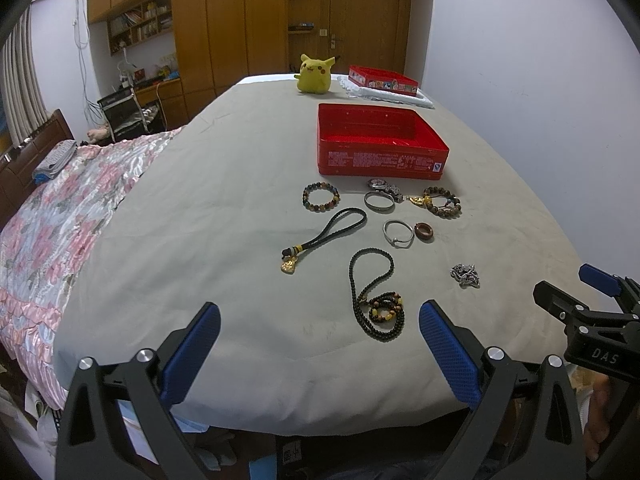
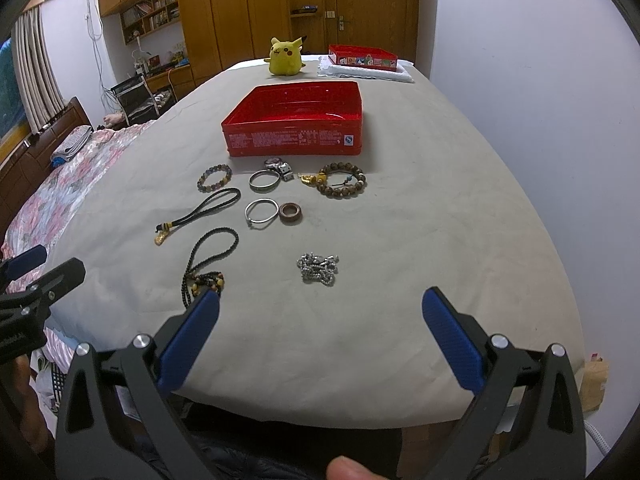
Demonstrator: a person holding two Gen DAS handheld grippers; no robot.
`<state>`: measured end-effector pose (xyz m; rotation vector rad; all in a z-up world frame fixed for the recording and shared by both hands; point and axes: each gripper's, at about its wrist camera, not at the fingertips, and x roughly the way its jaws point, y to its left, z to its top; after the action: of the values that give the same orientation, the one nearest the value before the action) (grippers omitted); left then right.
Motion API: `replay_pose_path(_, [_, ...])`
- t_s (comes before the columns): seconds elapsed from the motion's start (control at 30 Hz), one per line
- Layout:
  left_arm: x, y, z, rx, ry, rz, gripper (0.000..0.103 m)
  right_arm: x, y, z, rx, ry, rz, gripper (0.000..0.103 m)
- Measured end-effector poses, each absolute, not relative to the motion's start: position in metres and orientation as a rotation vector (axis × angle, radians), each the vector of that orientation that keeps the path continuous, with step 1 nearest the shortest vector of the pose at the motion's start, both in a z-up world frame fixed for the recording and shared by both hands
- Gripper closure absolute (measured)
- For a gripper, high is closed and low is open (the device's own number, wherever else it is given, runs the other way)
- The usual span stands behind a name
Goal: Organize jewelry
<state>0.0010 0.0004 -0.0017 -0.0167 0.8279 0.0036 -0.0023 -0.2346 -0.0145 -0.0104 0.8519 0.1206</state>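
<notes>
An open red tin box (image 1: 380, 160) (image 2: 294, 138) sits on the grey bed sheet. In front of it lie several jewelry pieces: a multicolour bead bracelet (image 1: 321, 197), a silver bangle (image 1: 379, 201), a brown bead bracelet (image 1: 442, 201), a thin silver bangle (image 2: 261, 210), a brown ring (image 2: 290, 213), a black cord with gold charm (image 1: 320, 240), a black bead necklace (image 1: 376, 296) and a silver chain heap (image 2: 318, 268). My left gripper (image 1: 320, 320) is open and empty at the near edge. My right gripper (image 2: 320, 312) is open and empty, just short of the silver chain.
A yellow plush toy (image 1: 314, 74) and the red box lid (image 1: 382, 80) on a white cloth sit at the far end. A floral quilt (image 1: 60, 220) covers the left side. A white wall runs along the right.
</notes>
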Motion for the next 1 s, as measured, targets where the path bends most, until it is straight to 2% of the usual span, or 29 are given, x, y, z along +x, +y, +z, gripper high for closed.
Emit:
replay_pose_path(0.6, [0.006, 0.000, -0.009, -0.009, 0.832, -0.004, 0.004, 0.001, -0.233, -0.021, -0.024, 0.862, 0.139, 0.003])
replay_pose_path(1.0, [0.034, -0.027, -0.094, -0.018, 0.969, -0.219, 0.004, 0.029, -0.250, -0.081, 0.032, 0.959, 0.239, 0.004])
